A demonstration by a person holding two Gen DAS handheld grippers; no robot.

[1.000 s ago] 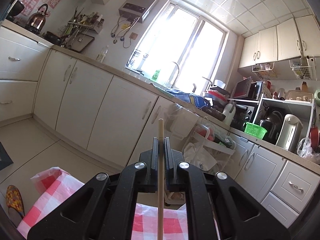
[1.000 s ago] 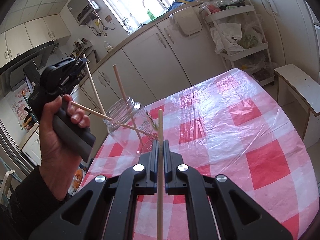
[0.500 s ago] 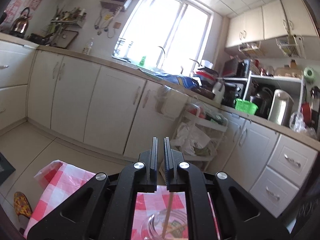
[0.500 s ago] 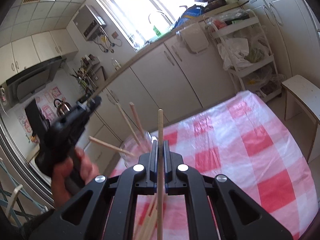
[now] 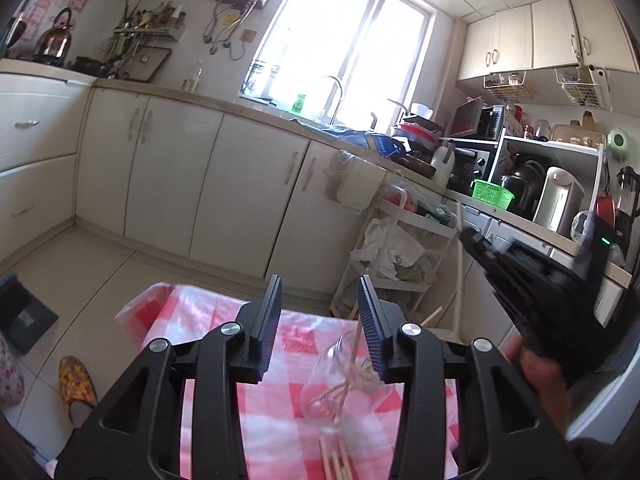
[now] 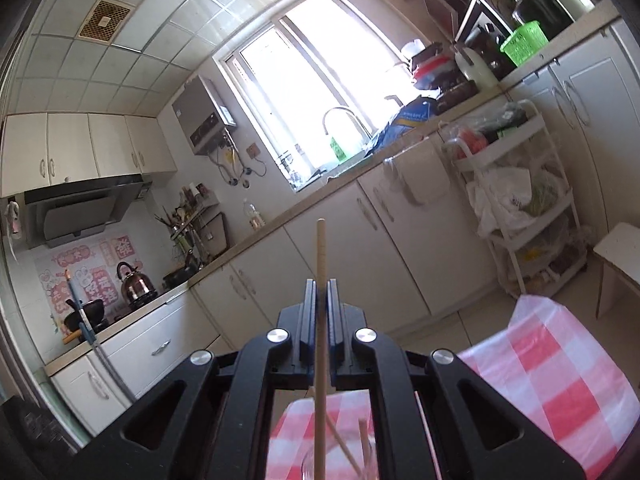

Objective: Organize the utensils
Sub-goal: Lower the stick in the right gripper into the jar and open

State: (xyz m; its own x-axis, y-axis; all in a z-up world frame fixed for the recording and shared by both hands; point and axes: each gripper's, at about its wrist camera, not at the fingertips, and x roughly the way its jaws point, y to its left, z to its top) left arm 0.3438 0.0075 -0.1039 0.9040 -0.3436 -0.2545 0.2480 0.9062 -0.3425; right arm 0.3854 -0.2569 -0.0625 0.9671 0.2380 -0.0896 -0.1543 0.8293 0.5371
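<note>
Left gripper [image 5: 320, 320] opening, empty, over jar [image 5: 344, 384]; I'm carrying chopstick [image 6: 320, 320] clamped in right gripper [image 6: 320, 312]. Next: lowering tip into jar.

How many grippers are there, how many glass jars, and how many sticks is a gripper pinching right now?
Grippers: 2, the left gripper, its jaws opening with nothing pinched, and the right gripper, shut.
Glass jars: 1, the jar on the checked cloth.
Pinched sticks: 1, the chopstick in the right gripper.
Total: 4
</note>
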